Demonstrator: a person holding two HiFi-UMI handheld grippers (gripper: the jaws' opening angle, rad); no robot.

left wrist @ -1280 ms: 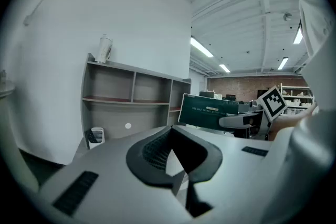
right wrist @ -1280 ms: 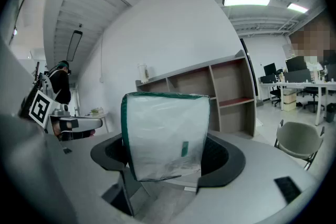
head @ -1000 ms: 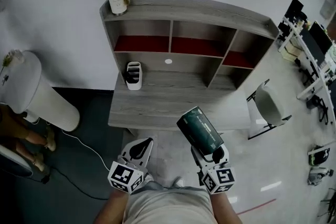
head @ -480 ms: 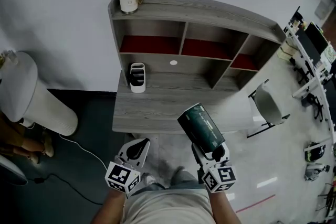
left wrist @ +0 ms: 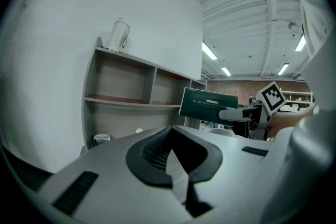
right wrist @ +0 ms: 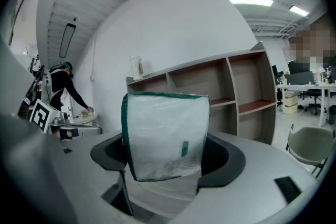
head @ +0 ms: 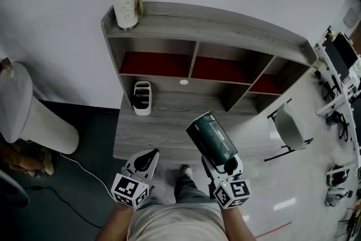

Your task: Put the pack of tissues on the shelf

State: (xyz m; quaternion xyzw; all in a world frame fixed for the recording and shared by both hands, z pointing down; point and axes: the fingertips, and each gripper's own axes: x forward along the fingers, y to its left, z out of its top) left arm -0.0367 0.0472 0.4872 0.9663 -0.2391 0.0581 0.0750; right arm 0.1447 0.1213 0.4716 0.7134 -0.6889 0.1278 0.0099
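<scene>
The pack of tissues (head: 211, 137) is a dark green wrapped block, and my right gripper (head: 221, 163) is shut on its near end. It hangs tilted over the front edge of the grey desk (head: 135, 138). In the right gripper view its clear end face (right wrist: 165, 134) fills the gap between the jaws. The grey shelf (head: 208, 51) with red boards stands on the desk beyond it. My left gripper (head: 145, 161) hangs at the desk's front left, shut and empty (left wrist: 170, 152). From the left gripper view the pack (left wrist: 209, 104) shows level with the shelf (left wrist: 126, 94).
A tall white cup (head: 126, 1) stands on the shelf's top left corner. A white divided holder (head: 142, 97) sits on the desk under the left compartment. A chair (head: 290, 127) stands at the right, a white cylinder (head: 28, 110) at the left. The person's foot (head: 183, 175) shows below the desk edge.
The shelf and desk have drawn nearer and larger in the head view, and a foot has come forward. Both grippers keep their places; the pack stays held.
</scene>
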